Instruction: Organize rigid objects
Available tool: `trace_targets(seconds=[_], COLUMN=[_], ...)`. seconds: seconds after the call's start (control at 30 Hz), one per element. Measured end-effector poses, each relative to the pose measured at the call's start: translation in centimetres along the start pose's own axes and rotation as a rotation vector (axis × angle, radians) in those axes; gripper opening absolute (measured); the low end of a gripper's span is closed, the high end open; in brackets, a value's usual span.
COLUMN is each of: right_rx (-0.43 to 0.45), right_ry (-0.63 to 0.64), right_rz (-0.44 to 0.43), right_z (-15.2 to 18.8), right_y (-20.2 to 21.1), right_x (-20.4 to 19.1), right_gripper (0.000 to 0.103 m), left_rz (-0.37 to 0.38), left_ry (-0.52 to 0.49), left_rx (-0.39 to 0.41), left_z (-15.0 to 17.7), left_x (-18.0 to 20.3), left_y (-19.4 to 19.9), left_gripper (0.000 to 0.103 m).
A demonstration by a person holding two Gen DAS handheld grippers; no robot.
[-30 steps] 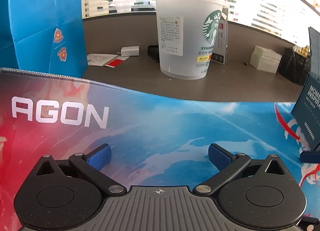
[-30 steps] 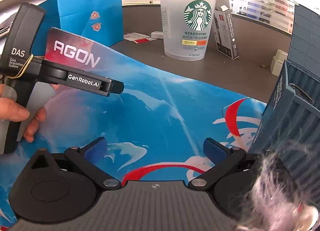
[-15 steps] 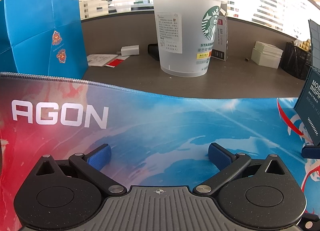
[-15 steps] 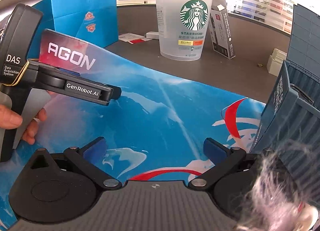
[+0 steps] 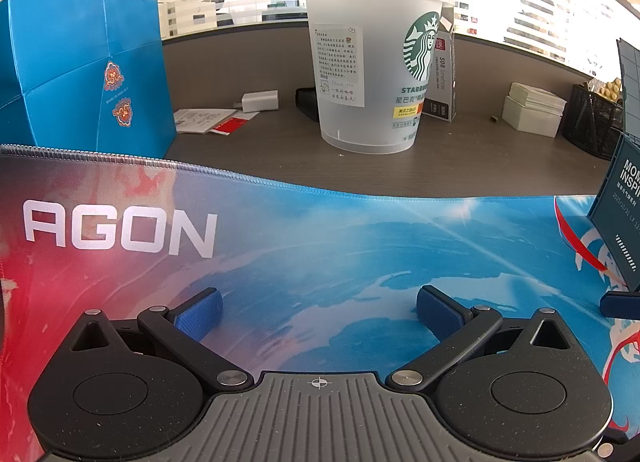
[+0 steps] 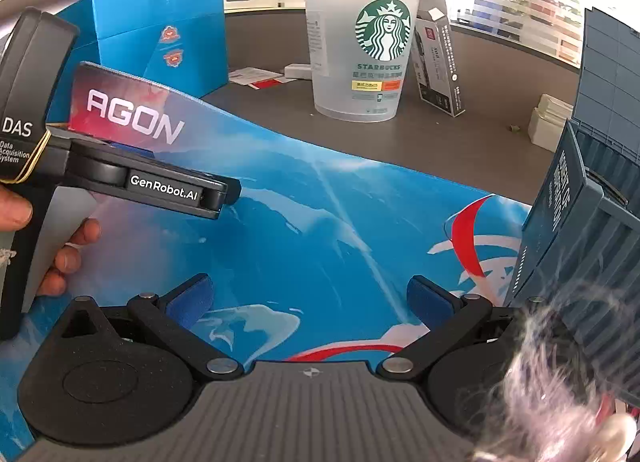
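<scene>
Both tools are seen with nothing between their fingers. The left gripper [image 5: 318, 308] is held low over the printed desk mat [image 5: 360, 246], its jaws spread wide and empty; the right gripper [image 6: 308, 298] is likewise spread wide and empty, positioned nearer the mat's right end. In the right wrist view the left tool is gripped by a hand [image 6: 60, 246] over the mat's left portion. The rigid objects to be organized stand on the grey desk [image 5: 460, 165] beyond the mat's far edge: a translucent plastic cup [image 5: 372, 73] stands upright near the middle, with a small upright carton [image 6: 438, 61] just beside it on its right. A blue paper bag [image 5: 88, 73] stands at the mat's far left corner. A dark blue crate [image 6: 592, 201] occupies the mat's right edge; its contents cannot be seen. No object is judged to have been collected yet, so the task appears to be at its start, with every grasp and placement remaining.
</scene>
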State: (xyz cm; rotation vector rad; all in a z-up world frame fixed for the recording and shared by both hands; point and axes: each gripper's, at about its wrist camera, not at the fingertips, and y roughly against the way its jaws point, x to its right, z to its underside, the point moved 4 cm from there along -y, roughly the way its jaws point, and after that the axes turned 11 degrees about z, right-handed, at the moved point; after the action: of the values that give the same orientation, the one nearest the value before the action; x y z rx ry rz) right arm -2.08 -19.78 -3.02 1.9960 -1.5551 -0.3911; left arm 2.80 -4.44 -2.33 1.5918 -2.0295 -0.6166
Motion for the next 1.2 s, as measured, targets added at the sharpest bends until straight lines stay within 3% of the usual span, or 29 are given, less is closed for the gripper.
trace_targets(seconds=[0.67,1.2], right_rx=[-0.002,-0.006], right_ry=[-0.010,-0.027], right_rz=[0.013,0.037], right_z=[-0.1,-0.5], right_y=[0.0,-0.5], right_x=[-0.2,-1.0], right_gripper=[0.103,0.103], left_rz=[0.002,-0.028], left_ry=[0.003,0.037], left_rx=[0.000,0.009], left_z=[0.0,0.3], left_x=[0.0,-2.2], left_y=[-0.1,0.8], left_gripper=[0.103,0.103])
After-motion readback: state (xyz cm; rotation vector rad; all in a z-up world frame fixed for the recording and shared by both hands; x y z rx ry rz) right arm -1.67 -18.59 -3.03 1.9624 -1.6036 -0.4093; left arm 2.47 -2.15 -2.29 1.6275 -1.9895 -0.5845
